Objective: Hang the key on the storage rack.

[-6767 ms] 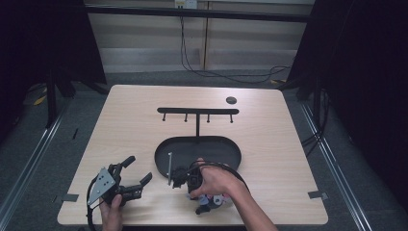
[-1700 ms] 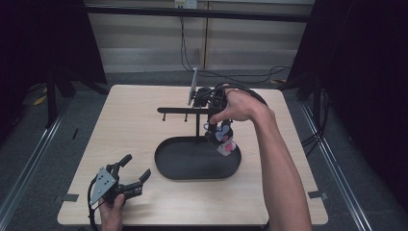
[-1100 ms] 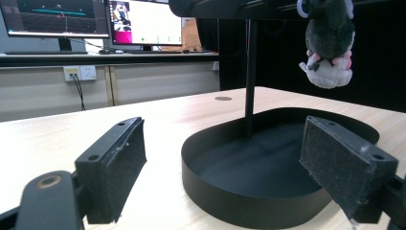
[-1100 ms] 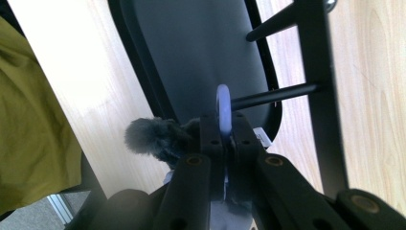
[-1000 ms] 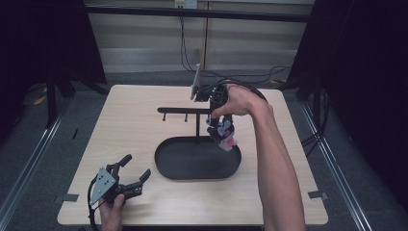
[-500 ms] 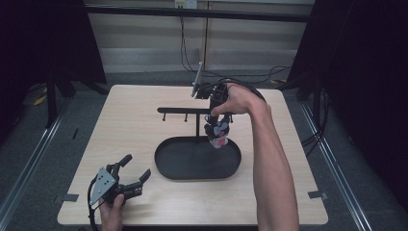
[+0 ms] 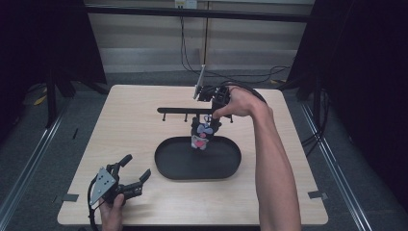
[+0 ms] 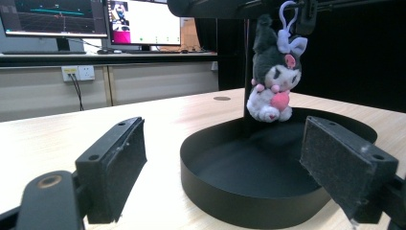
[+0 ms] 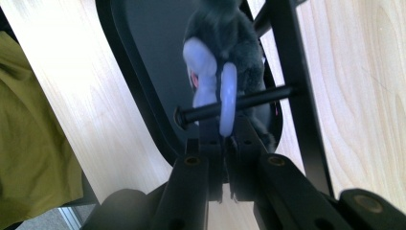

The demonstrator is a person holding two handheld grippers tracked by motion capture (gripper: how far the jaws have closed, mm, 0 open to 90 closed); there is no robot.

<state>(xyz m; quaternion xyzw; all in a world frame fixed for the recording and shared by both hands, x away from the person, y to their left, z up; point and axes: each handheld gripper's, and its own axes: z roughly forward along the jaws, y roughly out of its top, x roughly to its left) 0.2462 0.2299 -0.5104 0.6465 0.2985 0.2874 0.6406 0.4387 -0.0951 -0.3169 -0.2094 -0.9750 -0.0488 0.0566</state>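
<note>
1. The right gripper [image 7: 211, 98], at the upper middle of the high view, had its jaws pinched narrow on the pale loop [image 9: 228, 103] of a small plush toy [image 7: 202, 133], which hung below it over the far rim of the black oval tray [image 7: 168, 166].
2. In the right gripper view the loop sat at frame centre, straight ahead of the closed jaws, and appeared threaded over a black peg [image 9: 239, 103] of the hanging rack [image 7: 175, 110]. The peg's long axis ran nearly level across the frame, its knobbed tip toward the left, at a right angle to the line of the jaws.
3. Judging from this, the coming move turned on that crossing: the loop likely had to settle on the peg behind its tip before the jaws let go.
4. The left gripper [image 7: 130, 175] rested at the lower left of the high view, jaws spread wide and holding nothing, well apart from the toy.
5. The right hand [image 7: 240, 102] was plainly the nearer one.
</note>
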